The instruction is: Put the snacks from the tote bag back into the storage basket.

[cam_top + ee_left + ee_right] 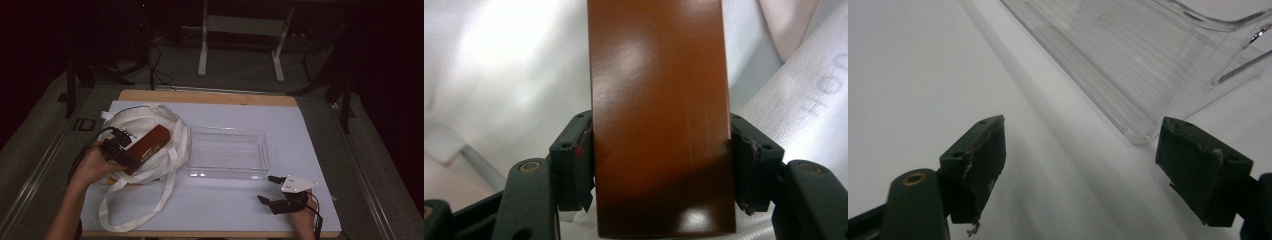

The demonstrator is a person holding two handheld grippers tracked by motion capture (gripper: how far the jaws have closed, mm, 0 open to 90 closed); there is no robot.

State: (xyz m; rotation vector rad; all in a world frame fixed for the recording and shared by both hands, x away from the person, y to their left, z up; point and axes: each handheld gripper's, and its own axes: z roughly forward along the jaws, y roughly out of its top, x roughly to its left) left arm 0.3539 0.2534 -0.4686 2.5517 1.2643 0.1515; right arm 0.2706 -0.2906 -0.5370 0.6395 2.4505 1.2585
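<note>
L gripper (121, 150) is clamped across the near end of the brown box (148, 146), jaws pressing its two long sides, so the box sticks straight out ahead of the tool; the left gripper view shows both pads tight on the glossy brown face (659, 120). Box sits over the open white tote bag (150, 125), just left of the clear plastic bin (227, 152); probably being lifted out of the bag w/ the bin as the likely drop spot. R gripper (282, 192) rests near the bin's front right corner, jaws spread wide, holding nothing, bin wall (1128, 75) just ahead of it. In the way: bag rim folds, loose straps (145, 200) trailing toward table front edge, & bin's left wall to clear
</note>
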